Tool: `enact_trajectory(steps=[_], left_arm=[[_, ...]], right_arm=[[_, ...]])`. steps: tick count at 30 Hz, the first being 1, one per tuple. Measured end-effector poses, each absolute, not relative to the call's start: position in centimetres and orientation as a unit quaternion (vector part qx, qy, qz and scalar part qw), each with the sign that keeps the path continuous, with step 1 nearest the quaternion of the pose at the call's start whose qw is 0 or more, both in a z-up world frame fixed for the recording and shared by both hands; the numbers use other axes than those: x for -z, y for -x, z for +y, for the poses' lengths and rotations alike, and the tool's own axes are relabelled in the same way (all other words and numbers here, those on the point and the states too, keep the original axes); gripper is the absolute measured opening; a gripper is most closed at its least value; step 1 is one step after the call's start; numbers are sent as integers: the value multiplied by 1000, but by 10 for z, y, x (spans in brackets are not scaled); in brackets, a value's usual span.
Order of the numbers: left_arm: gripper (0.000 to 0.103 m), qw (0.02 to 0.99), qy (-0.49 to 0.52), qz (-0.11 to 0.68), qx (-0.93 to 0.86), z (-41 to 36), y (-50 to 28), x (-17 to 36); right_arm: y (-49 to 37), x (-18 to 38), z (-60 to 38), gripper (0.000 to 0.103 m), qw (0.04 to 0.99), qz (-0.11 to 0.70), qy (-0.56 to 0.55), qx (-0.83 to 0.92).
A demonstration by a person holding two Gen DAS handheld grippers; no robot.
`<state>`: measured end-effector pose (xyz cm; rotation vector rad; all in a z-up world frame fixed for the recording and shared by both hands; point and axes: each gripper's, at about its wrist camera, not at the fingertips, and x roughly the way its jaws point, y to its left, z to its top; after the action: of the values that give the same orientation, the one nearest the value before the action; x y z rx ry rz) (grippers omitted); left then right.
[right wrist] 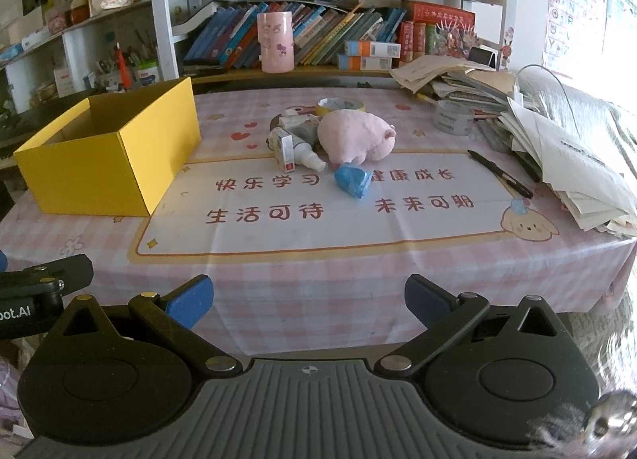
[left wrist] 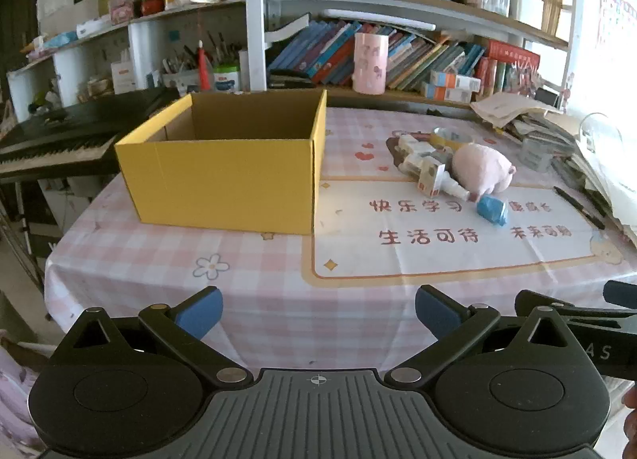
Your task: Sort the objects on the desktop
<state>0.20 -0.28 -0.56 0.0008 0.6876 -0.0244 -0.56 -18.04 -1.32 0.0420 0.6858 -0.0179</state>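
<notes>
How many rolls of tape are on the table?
2. A yellow tape roll lies behind the pink plush pig; a clear tape roll sits by the paper stack. Others may be hidden under clutter.

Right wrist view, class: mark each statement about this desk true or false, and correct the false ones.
1. The yellow box has its top open. True.
2. The pink plush toy lies inside the box. False: it lies on the tablecloth, beside the box.
3. The right gripper holds the black pen. False: its jaws are open and empty.
4. A blue crumpled object lies in front of the plush toy. True.
</notes>
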Motion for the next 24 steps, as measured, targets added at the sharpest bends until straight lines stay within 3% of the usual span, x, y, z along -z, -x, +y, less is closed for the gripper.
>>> enact_trajectory(steps=[24], left_arm=[[103, 936, -9, 353, 10, 3, -10, 14]], right_arm=[[-2, 15, -177, 103, 939, 343, -22, 12]])
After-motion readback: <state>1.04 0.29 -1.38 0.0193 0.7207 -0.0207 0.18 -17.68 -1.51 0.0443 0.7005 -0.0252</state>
